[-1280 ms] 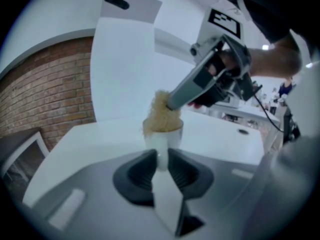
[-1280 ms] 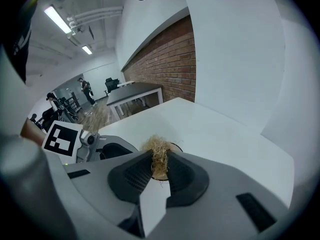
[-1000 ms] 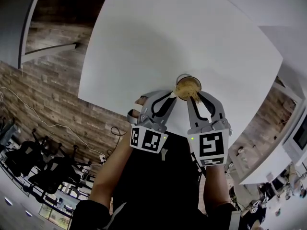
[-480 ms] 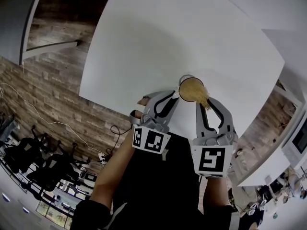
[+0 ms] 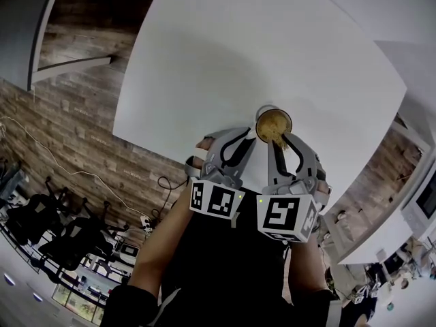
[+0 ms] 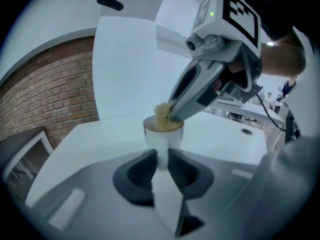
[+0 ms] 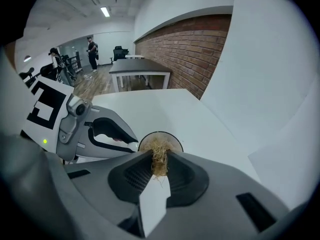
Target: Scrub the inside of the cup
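The left gripper (image 5: 246, 139) and right gripper (image 5: 276, 147) share one build — smooth grey shells with black ribbed pads (image 7: 136, 173). Each carries a cube (image 5: 216, 200) of black-and-white square markers and a small green light (image 5: 261, 200). The person wears a black top (image 5: 225, 264) — short sleeves (image 5: 119, 305).

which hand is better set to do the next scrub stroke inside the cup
Right. Its claw is shut on the scrubber, which sits in the mouth of the cup. The left claw is clamped on the cup's side, steadying it.
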The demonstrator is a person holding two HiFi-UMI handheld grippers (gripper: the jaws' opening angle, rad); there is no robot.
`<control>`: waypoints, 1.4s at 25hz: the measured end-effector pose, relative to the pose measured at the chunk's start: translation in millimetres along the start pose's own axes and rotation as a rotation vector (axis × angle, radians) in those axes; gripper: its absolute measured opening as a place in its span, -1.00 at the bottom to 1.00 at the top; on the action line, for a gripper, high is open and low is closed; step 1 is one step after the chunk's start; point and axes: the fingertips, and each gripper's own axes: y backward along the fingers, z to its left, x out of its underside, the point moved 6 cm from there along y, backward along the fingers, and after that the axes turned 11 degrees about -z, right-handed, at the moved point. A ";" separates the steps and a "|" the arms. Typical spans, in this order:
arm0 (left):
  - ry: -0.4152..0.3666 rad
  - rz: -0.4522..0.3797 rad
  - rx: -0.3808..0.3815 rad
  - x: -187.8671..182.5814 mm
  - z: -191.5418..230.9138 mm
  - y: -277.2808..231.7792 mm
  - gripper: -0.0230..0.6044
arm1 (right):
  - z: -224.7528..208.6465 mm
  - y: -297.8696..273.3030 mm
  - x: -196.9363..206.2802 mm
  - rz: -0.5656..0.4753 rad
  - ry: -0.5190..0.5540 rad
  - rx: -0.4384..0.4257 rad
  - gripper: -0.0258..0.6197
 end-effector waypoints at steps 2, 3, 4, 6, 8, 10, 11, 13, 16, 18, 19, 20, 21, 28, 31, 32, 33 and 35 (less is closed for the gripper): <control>0.000 0.001 -0.001 0.7 0.6 0.5 -0.70 | 4.4 -7.1 0.6 0.024 0.024 -0.016 -0.75; 0.001 0.001 -0.001 1.0 0.8 0.7 -0.70 | 5.3 -10.5 0.3 0.036 0.031 -0.025 -0.75; 0.001 0.001 -0.002 1.2 1.0 0.8 -0.70 | 5.2 -13.7 -0.6 0.051 0.032 -0.034 -0.75; 0.002 -0.001 -0.002 1.2 0.8 1.1 -0.70 | 3.3 -20.1 -2.0 0.088 0.022 -0.057 -0.74; 0.001 -0.002 -0.004 1.0 -0.4 1.4 -0.70 | 0.8 -26.5 -1.9 0.121 0.007 -0.079 -0.75; 0.002 -0.003 -0.007 0.5 -1.4 1.0 -0.70 | -1.8 -32.2 -0.8 0.135 -0.004 -0.088 -0.75; 0.003 -0.003 -0.008 0.4 -1.6 0.7 -0.70 | -3.2 -34.2 0.0 0.134 -0.008 -0.086 -0.75; 0.005 -0.001 -0.009 0.3 -1.6 0.3 -0.70 | -5.6 -33.7 0.2 0.117 -0.022 -0.077 -0.74; 0.001 0.003 -0.009 0.4 -1.5 -0.4 -0.70 | -9.7 -19.3 -6.3 0.040 -0.078 -0.063 -0.74; -0.003 0.001 -0.006 0.3 -1.4 -0.8 -0.70 | -14.0 -7.8 -12.7 -0.023 -0.124 -0.042 -0.74; -0.005 -0.001 -0.004 0.3 -0.9 -0.6 -0.70 | -15.3 -5.3 -14.6 -0.044 -0.139 -0.031 -0.75; -0.007 -0.002 -0.003 0.5 0.1 -0.2 -0.70 | -15.5 -5.8 -15.3 -0.052 -0.145 -0.022 -0.74; -0.008 -0.003 -0.003 0.7 1.1 0.3 -0.70 | -14.6 -8.8 -14.7 -0.048 -0.139 -0.016 -0.74; -0.008 0.000 -0.004 2.5 7.1 -1.2 -0.70 | -9.2 -38.7 -8.1 0.081 -0.083 -0.034 -0.74; -0.013 0.002 0.000 0.9 7.0 -2.2 -0.70 | -9.7 -45.4 -6.5 0.147 -0.069 -0.061 -0.74; -0.017 0.002 0.002 0.1 6.1 -2.3 -0.70 | -9.5 -46.5 -5.8 0.167 -0.063 -0.069 -0.74; -0.020 0.002 0.005 -0.2 5.3 -2.1 -0.70 | -8.9 -47.8 -5.6 0.186 -0.057 -0.077 -0.74; -0.023 0.002 0.009 0.2 4.6 -1.5 -0.70 | -7.1 -51.2 -6.2 0.223 -0.044 -0.091 -0.75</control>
